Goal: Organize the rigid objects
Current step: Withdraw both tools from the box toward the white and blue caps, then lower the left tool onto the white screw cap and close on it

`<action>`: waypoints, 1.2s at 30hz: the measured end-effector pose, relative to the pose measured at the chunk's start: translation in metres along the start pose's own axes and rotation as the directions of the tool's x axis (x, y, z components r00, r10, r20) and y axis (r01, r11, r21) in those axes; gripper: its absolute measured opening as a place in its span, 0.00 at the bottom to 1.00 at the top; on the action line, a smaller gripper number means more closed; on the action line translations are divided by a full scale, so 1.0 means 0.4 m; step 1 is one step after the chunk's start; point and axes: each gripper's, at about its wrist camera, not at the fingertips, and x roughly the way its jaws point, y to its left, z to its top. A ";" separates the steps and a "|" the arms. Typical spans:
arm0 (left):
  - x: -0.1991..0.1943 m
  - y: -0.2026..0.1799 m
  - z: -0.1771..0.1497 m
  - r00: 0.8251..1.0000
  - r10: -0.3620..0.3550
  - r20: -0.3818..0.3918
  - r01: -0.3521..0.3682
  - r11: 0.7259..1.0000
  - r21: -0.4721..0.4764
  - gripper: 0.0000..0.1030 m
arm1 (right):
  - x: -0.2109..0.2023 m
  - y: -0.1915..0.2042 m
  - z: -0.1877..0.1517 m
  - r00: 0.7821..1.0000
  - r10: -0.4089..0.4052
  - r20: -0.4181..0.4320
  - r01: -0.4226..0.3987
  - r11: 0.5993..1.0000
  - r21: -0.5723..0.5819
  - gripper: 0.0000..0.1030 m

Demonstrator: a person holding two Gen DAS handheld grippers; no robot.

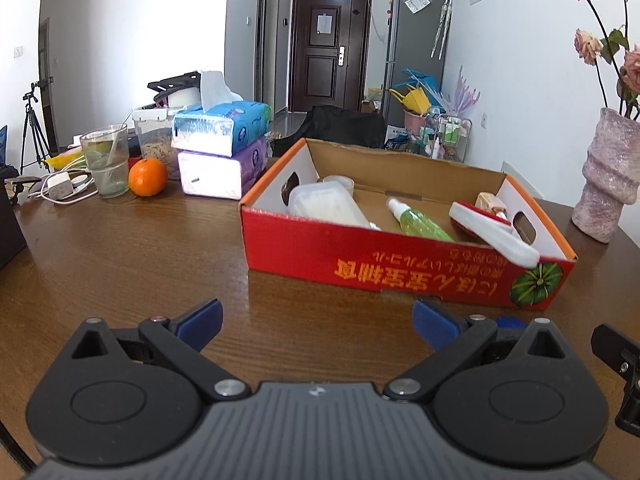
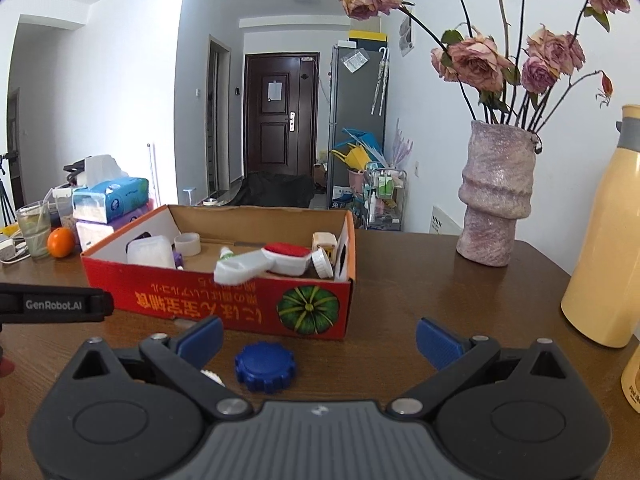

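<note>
One red cardboard box point(image 1: 400, 264) stands on the brown tabletop point(image 1: 120, 248), its open top showing the items already gathered inside. Counted in the left wrist view, these are one clear plastic container point(image 1: 326, 202) at the left end, one roll of tape point(image 1: 340, 183) just behind it, one green spray bottle point(image 1: 420, 222) lying near the middle, and one white-and-red brush point(image 1: 492, 232) propped against the front wall at the right end; a small beige item behind the brush cannot be identified. One blue ridged cap point(image 2: 264, 366) lies on the tabletop outside the box, just in front of its front wall. Beside the box at the left are two stacked tissue packs point(image 1: 222, 148), one orange point(image 1: 147, 177) and one drinking glass point(image 1: 105, 160). At the right stand one pink vase point(image 2: 496, 192) of dried roses and one cream flask point(image 2: 604, 232). The left gripper point(image 1: 318, 322) has its two blue-padded fingers spread wide apart, holding nothing and touching nothing, facing the front wall of the box. The right gripper point(image 2: 318, 340) is likewise spread wide and holds nothing; the blue cap lies between its fingers, nearer the left one, with no contact visible.
</note>
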 end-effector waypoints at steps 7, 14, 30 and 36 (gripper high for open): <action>-0.019 -0.028 -0.051 0.999 -0.001 -0.032 0.001 1.000 0.018 1.00 | -0.012 -0.046 -0.049 0.999 -0.006 -0.046 0.007 1.000 0.016 1.00; -0.028 -0.066 -0.087 0.997 -0.031 -0.065 0.032 0.999 0.009 1.00 | -0.008 -0.103 -0.077 0.996 -0.007 -0.084 0.010 0.999 0.035 1.00; 0.023 -0.213 -0.133 0.988 -0.042 -0.146 0.053 0.996 0.071 1.00 | 0.043 -0.251 -0.109 0.987 -0.055 -0.149 0.066 0.995 0.074 1.00; 0.049 -0.237 -0.131 0.987 -0.037 -0.156 0.049 0.996 0.072 1.00 | 0.052 -0.300 -0.114 0.985 -0.081 -0.150 0.095 0.991 0.091 1.00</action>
